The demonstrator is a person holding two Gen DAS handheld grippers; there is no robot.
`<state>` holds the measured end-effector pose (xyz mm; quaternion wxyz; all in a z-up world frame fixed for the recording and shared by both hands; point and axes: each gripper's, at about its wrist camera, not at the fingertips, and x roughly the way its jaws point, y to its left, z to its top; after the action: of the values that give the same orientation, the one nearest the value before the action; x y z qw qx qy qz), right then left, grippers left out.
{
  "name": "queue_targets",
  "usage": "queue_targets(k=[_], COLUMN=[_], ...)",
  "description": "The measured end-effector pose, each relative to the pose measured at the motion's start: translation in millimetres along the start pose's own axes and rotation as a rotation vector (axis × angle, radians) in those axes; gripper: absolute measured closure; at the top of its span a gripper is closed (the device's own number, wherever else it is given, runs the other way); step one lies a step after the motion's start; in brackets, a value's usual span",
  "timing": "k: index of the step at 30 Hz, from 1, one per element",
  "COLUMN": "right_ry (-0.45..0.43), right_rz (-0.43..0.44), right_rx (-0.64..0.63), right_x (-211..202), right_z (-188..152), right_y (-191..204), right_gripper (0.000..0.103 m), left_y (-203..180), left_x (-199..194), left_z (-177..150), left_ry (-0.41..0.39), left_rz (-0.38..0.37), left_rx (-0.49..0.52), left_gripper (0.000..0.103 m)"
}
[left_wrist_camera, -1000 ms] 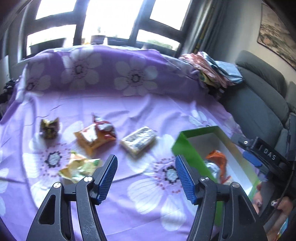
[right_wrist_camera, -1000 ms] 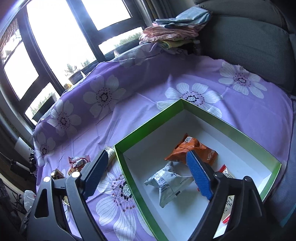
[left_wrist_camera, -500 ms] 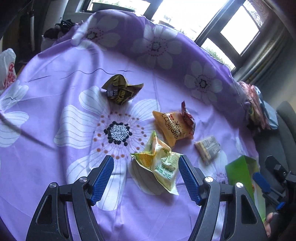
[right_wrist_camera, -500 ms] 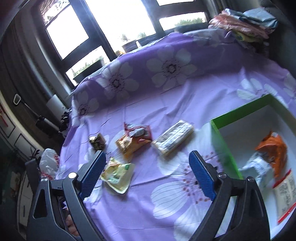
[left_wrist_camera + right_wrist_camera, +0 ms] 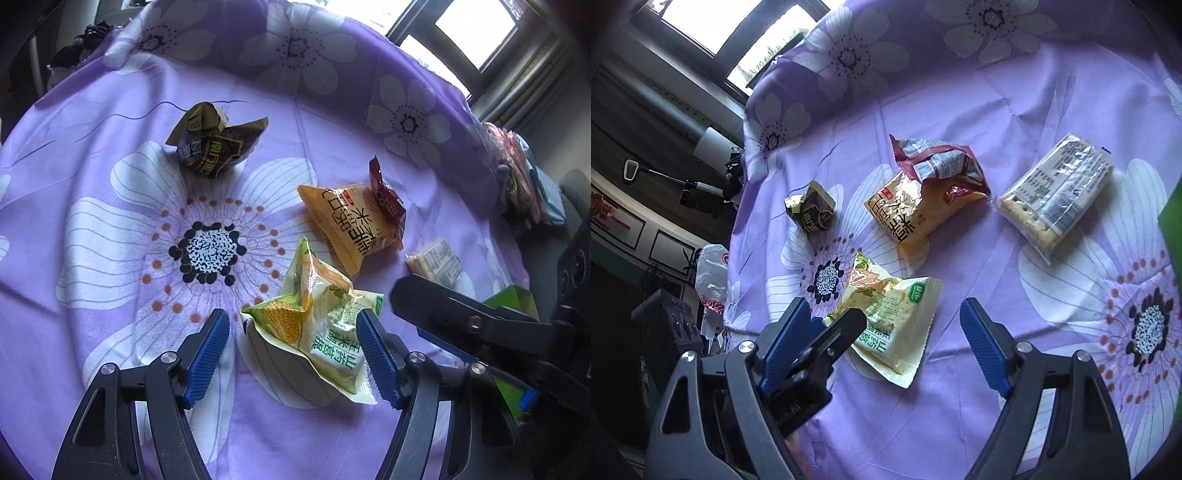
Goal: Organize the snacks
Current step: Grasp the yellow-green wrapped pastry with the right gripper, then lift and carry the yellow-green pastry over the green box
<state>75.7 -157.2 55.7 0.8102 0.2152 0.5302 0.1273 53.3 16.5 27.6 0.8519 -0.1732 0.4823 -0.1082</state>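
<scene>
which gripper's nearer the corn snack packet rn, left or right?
Left. The left gripper straddles the corn snack packet, one pad touching its edge. The right gripper, jaws closing, hovers beside it with the packet's far end between its fingers.

The green box (image 5: 515, 297) shows only as a corner in the left wrist view — the right gripper's (image 5: 417, 295) black arm crosses in front of the rest, so what lies inside cannot be told. In the right wrist view the box is a green sliver cut off by the right edge. The cracker pack's (image 5: 436, 260) near end is hidden behind that same arm. The left gripper's (image 5: 827, 332) finger covers the near-left corner of the corn snack bag (image 5: 890, 317) — whether it touches the bag cannot be told
</scene>
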Motion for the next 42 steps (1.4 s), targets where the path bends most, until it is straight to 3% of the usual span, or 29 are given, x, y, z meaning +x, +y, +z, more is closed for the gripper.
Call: queue_targets(k=[5,10,17,23,31,42], right_ry=[0.035,0.088,0.08,0.067,0.008,-0.12], right_rz=[-0.048,0.013,0.038,0.056,0.073,0.09], right_rx=[-0.069,-0.037,-0.054,-0.08,-0.146,-0.195], right_x=[24.0,39.5,38.9,33.4,16.7,-23.7], right_z=[6.4,3.6,-0.3,-5.6,-12.4,-17.9], right_y=[10.5,2.4,3.5,7.7,23.9,40.3], right_gripper=[0.024,0.027,0.045,0.054,0.054,0.055], left_y=[-1.8,-2.3,-9.7,-17.1,-26.1,-47.9], left_x=[3.3,9.6,5.6,-1.9,-23.7,-63.0], left_z=[0.0,0.4,-5.2,-9.4,-15.9,-21.8], left_ry=[0.01,0.029,0.01,-0.015,-0.086,-0.217], left_rz=[0.003,0.016,0.014,0.034,0.055,0.028], left_rx=[0.022,0.036,0.05,0.076,0.11,0.154], left_gripper=[0.043,0.05,0.068,0.071,0.071,0.071])
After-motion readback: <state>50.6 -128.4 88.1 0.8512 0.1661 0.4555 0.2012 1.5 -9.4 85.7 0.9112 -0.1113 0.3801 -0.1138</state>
